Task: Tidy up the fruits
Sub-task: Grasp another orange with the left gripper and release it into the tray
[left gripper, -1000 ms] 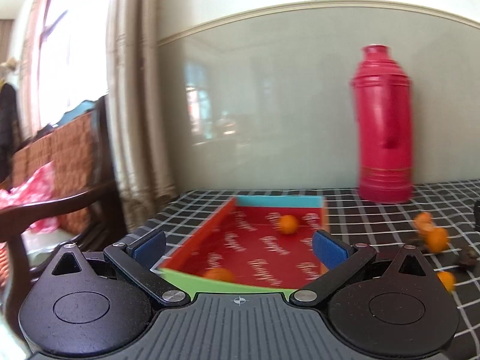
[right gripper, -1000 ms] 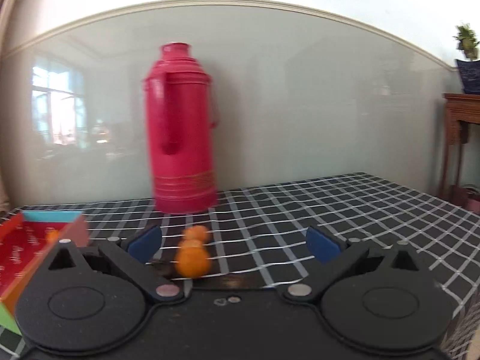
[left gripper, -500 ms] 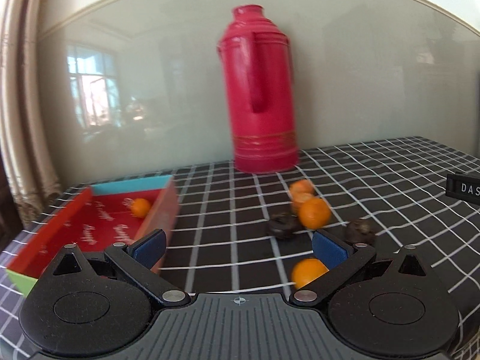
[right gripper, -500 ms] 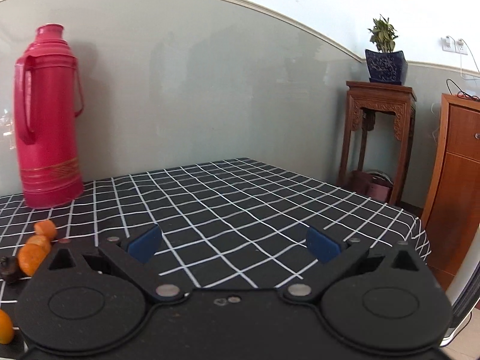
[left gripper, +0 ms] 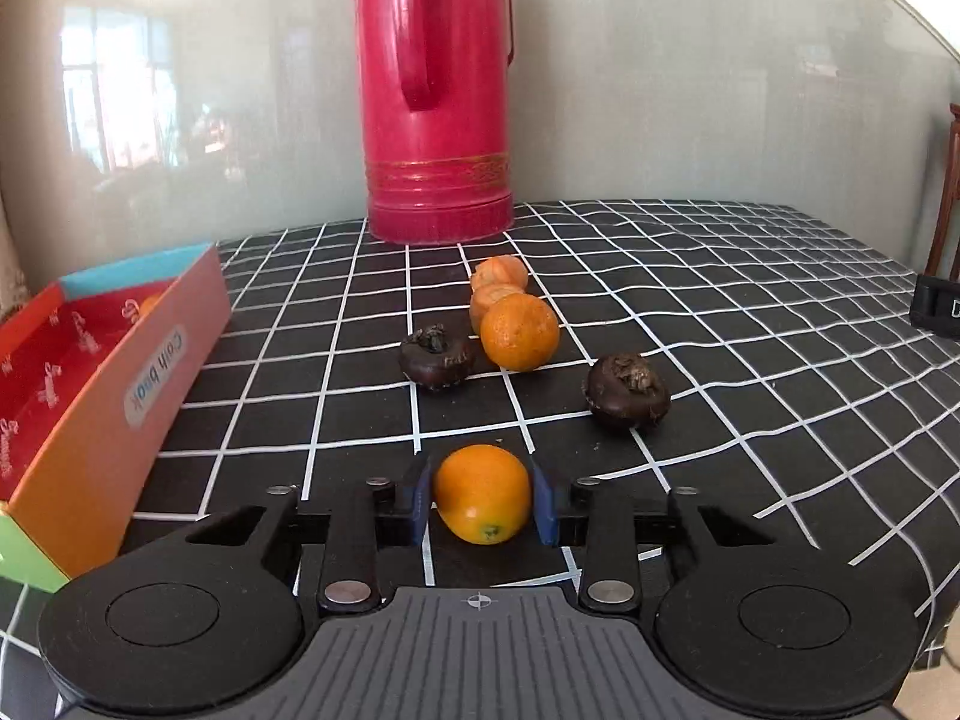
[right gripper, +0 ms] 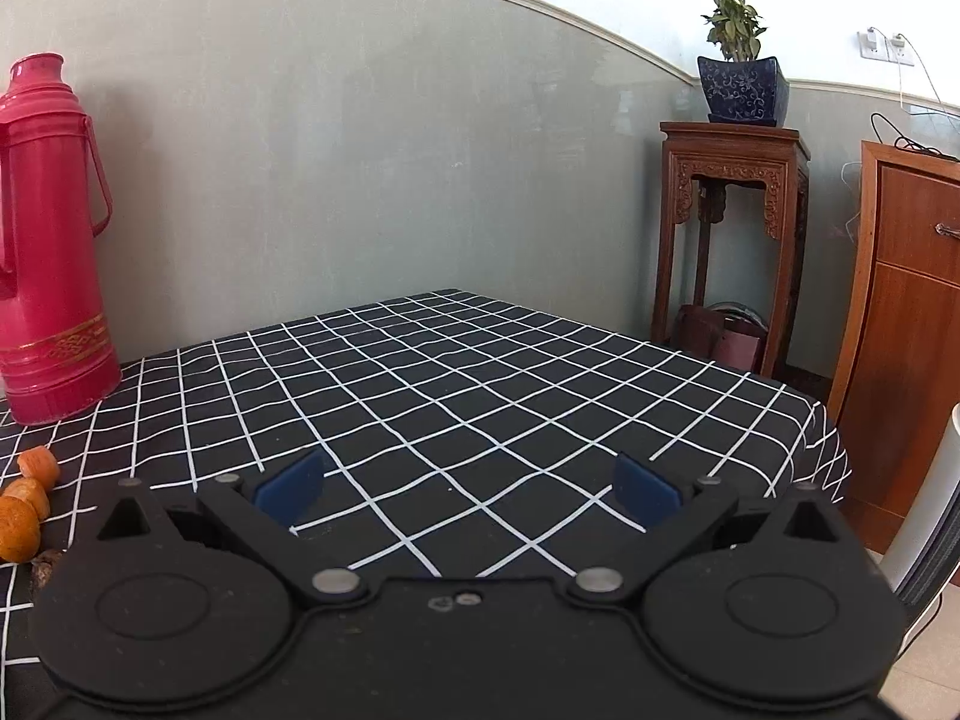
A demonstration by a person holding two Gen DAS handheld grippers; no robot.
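Black cloth with a white grid covers the table (left gripper: 750, 300), which runs back to a glossy grey-green wall. Low over it, the left gripper (left gripper: 482, 498) has its blue pads pressed against both sides of a small orange (left gripper: 482, 492) that sits on the cloth — the jaws are drawn in tight on the fruit.

Just ahead of these tongs lie two dark, wrinkled fruits: one (left gripper: 437, 357) slightly to the left, the other (left gripper: 627, 390) off to the right. Between them and a little farther on sits a bumpy mandarin (left gripper: 519, 331), touching two paler orange pieces (left gripper: 499, 272) lined up behind it. Beyond those, against the wall, stands a tall red thermos (left gripper: 435, 90).

To the left of the left tongs is a shallow cardboard box (left gripper: 150, 384) with orange outer walls and a red printed lining; one more orange fruit (left gripper: 150, 303) shows inside near its far end.

The right gripper (right gripper: 468, 489) hangs over bare cloth with its jaws spread wide and nothing between them — the fruit cluster lies well off to its left, at the edge of its view. Ahead and to its right stands a carved wooden stand (right gripper: 729, 228) bearing a potted plant (right gripper: 741, 69).
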